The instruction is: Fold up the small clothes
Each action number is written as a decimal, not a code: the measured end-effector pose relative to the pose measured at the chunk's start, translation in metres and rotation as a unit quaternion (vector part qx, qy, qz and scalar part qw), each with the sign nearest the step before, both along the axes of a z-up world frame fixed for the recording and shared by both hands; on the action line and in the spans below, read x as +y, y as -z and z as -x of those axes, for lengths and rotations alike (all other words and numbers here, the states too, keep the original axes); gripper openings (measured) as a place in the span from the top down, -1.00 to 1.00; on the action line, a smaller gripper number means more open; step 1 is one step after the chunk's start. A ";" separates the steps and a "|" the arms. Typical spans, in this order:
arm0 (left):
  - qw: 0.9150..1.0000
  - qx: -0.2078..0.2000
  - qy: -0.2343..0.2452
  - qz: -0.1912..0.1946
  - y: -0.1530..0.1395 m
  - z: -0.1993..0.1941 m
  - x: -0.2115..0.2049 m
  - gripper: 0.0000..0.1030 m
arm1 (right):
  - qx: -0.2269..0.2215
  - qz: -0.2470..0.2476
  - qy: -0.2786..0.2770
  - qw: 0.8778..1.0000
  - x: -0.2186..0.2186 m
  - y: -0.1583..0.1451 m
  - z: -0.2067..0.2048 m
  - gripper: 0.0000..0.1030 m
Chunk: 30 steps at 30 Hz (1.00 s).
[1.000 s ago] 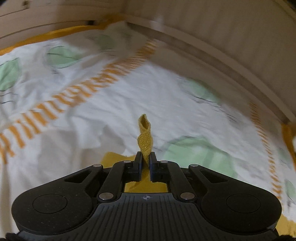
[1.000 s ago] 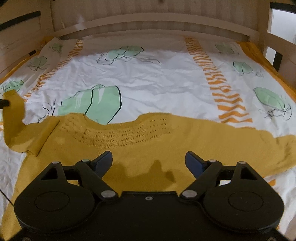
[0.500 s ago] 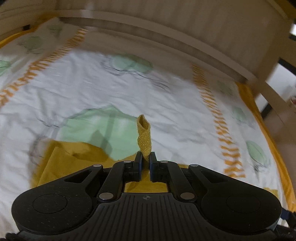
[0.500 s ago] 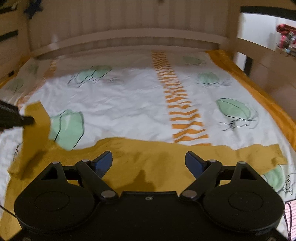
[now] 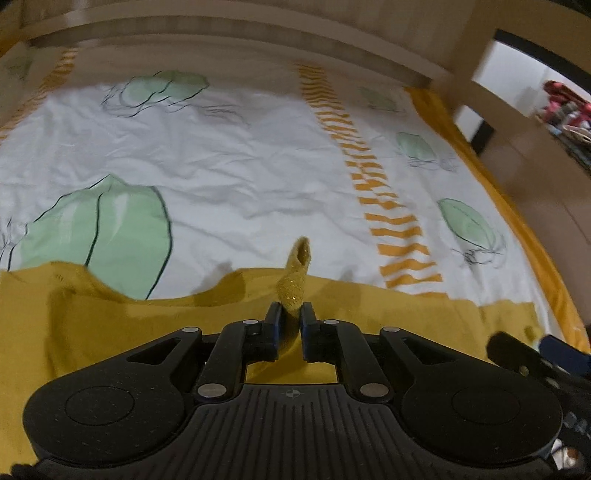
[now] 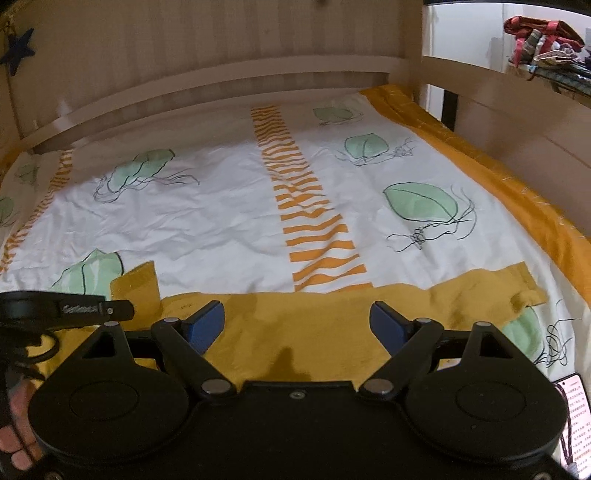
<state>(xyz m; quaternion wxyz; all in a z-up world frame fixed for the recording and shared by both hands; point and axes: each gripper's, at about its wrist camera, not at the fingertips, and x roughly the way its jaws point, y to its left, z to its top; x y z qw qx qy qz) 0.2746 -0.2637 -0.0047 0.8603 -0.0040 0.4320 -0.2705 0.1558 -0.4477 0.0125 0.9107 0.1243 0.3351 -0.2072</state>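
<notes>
A mustard-yellow knit sweater (image 6: 314,328) lies spread across the near part of the bed. My left gripper (image 5: 291,314) has the sweater's left sleeve cuff (image 5: 295,273) between its fingers, standing up above them. Its jaws are opening, with the cuff still pinched. In the right wrist view the left gripper (image 6: 110,308) sits at the far left, with the lifted sleeve (image 6: 136,284) folded in over the sweater body. My right gripper (image 6: 297,317) hovers open above the sweater's middle, nothing between its blue pads (image 6: 207,325). The other sleeve (image 6: 498,291) lies flat to the right.
The bedsheet (image 6: 221,221) is white with green leaves and orange stripes. A wooden headboard (image 6: 221,92) closes the far side and a side rail (image 6: 517,110) the right. A phone (image 6: 572,406) lies at the near right corner. A heap of bags and cloth (image 6: 543,33) sits beyond the rail.
The left gripper has carried the sleeve cuff rightward, from over bare sheet to over the sweater's body, and its jaws have parted slightly. The right gripper has shifted right, still wide open.
</notes>
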 end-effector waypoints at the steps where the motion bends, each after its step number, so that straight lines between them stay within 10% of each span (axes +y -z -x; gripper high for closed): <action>1: 1.000 -0.001 0.007 0.006 -0.003 0.002 0.000 0.68 | 0.000 -0.001 0.003 1.000 -0.001 0.000 0.000 -0.68; 12: 0.995 -0.024 0.063 0.079 -0.045 0.013 0.003 0.62 | -0.002 -0.016 0.018 1.000 -0.009 0.007 0.000 -0.68; 19: 0.997 -0.078 0.002 -0.014 -0.046 0.013 0.064 0.60 | 0.003 -0.021 -0.024 0.999 0.006 0.018 -0.009 -0.68; 30: 0.973 -0.001 -0.177 -0.147 0.039 -0.037 0.203 0.60 | 0.036 0.001 -0.096 0.995 0.042 0.049 -0.029 -0.68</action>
